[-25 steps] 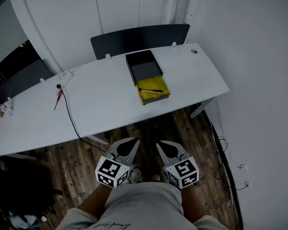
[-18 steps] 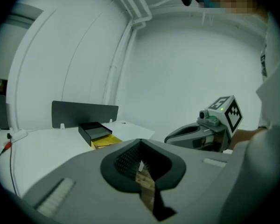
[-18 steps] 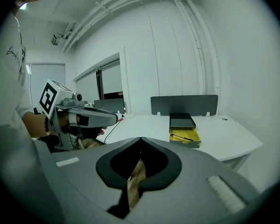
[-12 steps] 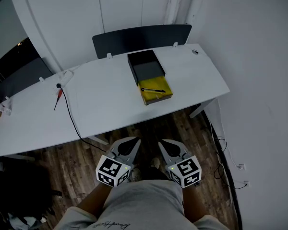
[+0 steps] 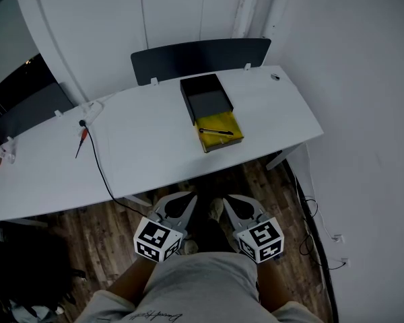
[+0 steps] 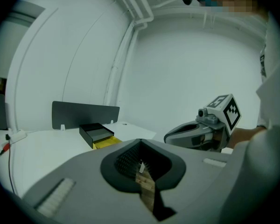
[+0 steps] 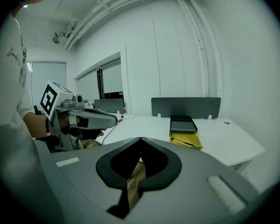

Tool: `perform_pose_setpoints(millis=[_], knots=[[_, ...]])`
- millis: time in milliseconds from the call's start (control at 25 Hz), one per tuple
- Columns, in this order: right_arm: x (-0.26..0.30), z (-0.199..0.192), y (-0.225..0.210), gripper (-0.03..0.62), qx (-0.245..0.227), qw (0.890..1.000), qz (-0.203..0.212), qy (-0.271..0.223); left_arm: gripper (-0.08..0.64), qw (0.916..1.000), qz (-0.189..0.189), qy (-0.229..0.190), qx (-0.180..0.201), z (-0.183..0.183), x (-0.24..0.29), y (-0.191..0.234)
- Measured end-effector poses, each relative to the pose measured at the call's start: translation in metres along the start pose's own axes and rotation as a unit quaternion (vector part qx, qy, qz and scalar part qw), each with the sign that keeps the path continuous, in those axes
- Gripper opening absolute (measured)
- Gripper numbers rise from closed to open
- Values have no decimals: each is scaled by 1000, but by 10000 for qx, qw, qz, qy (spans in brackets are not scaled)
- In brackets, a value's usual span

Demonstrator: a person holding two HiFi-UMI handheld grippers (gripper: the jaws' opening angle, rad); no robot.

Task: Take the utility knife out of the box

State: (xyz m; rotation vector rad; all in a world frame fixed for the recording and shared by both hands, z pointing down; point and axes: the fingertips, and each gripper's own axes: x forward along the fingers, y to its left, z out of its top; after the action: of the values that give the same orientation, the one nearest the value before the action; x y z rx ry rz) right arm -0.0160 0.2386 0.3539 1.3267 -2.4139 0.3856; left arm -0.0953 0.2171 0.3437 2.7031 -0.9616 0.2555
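The box (image 5: 186, 99) on the worktop (image 5: 148, 150) has shifted slightly in the head view, so I judge the person is approaching. The knife (image 5: 215, 132) lies untouched on the box's yellow tray (image 5: 219, 121). The left hand-held gripper (image 5: 178, 206) and right hand-held gripper (image 5: 234, 207) are closed, empty and well short of it.

dim, even light; gripper views curve strongly at edges.

Utility knife (image 5: 215, 132) too small for detail

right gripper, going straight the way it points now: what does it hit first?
The right gripper would probably meet the white desk at its near edge, left of the box. Nothing shows in between; depth is unclear.
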Motion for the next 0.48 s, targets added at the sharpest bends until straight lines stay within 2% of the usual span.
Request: perform_pose_setpoints(millis=[480], knots=[[27, 8, -33, 15, 12, 10000, 21, 26, 2, 10000, -16, 26, -2, 8, 35, 23]])
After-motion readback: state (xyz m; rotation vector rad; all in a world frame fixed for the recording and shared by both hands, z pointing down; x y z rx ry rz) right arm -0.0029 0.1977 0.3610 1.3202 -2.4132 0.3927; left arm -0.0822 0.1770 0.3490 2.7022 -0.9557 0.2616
